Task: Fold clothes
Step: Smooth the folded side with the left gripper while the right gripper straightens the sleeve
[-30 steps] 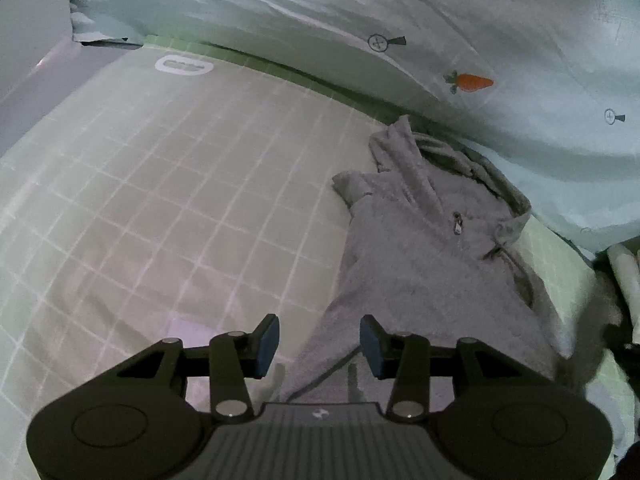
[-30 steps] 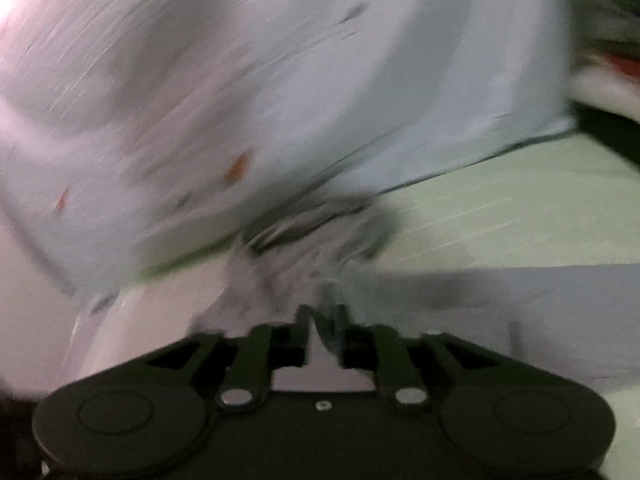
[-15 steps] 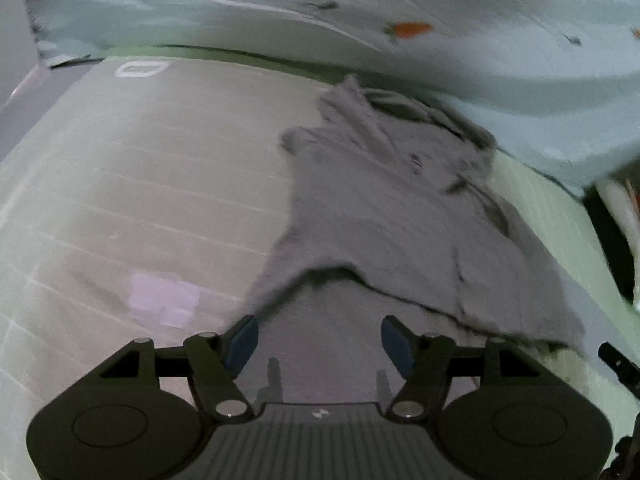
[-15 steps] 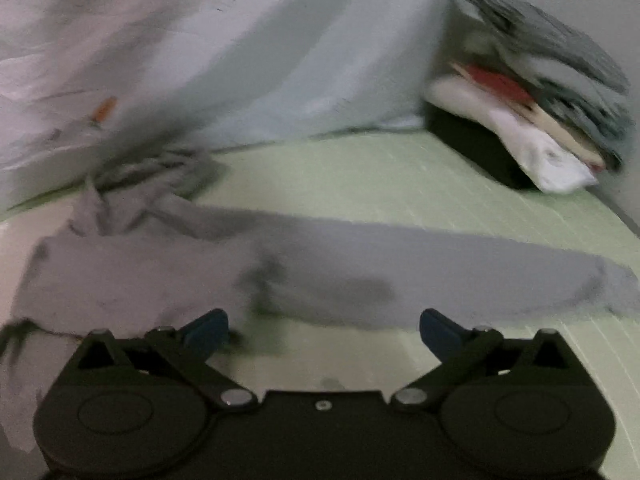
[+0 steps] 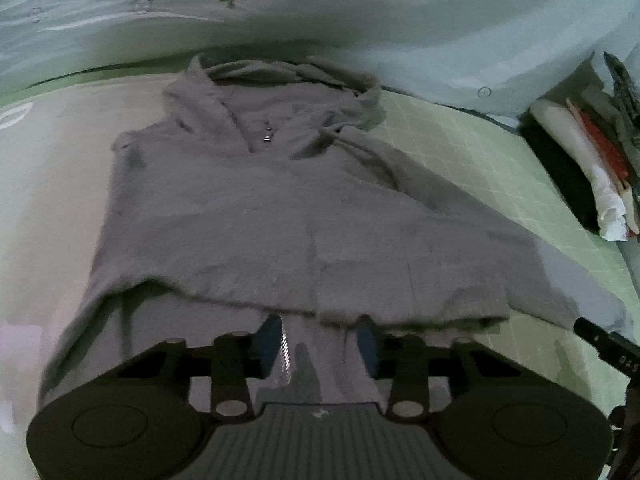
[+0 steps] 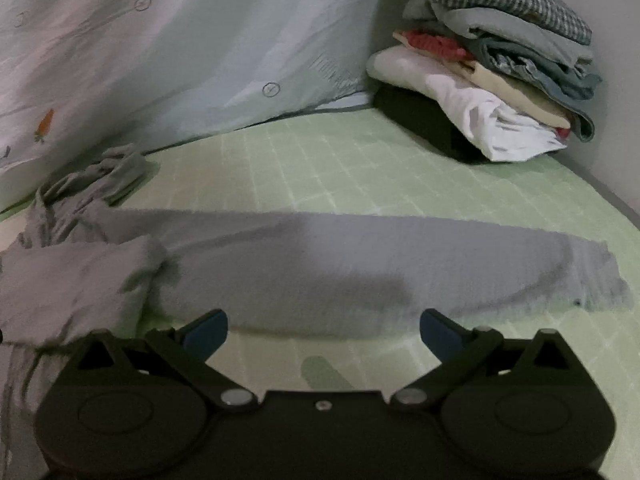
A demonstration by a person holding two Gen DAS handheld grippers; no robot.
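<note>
- The grey hoodie lay flat on the bed, front up, hood toward twelve o'clock in the left view, against the pale quilt with its carrot print.
- Its hem was folded up, and one sleeve stretched straight out toward three o'clock across the green checked sheet.
- The left claw hung over the hem at six o'clock, its blue pads either side of the zip.
- Its jaws had just been closing; fabric and the zip's teeth sat between the pads, but no pinch showed, and I could not tell whether the pads touched the cloth.
- The right claw stood spread as wide as it went, holding nothing.
- It hovered over bare sheet just short of the sleeve, whose near edge ran between the two pads at twelve o'clock.
- The folded corner of the hoodie body lay at nine o'clock from that claw.
- A stack of folded clothes sat on a dark box at two o'clock in the right view, well apart from the hoodie.
- A bit of the right claw showed at four o'clock in the left view.
</note>
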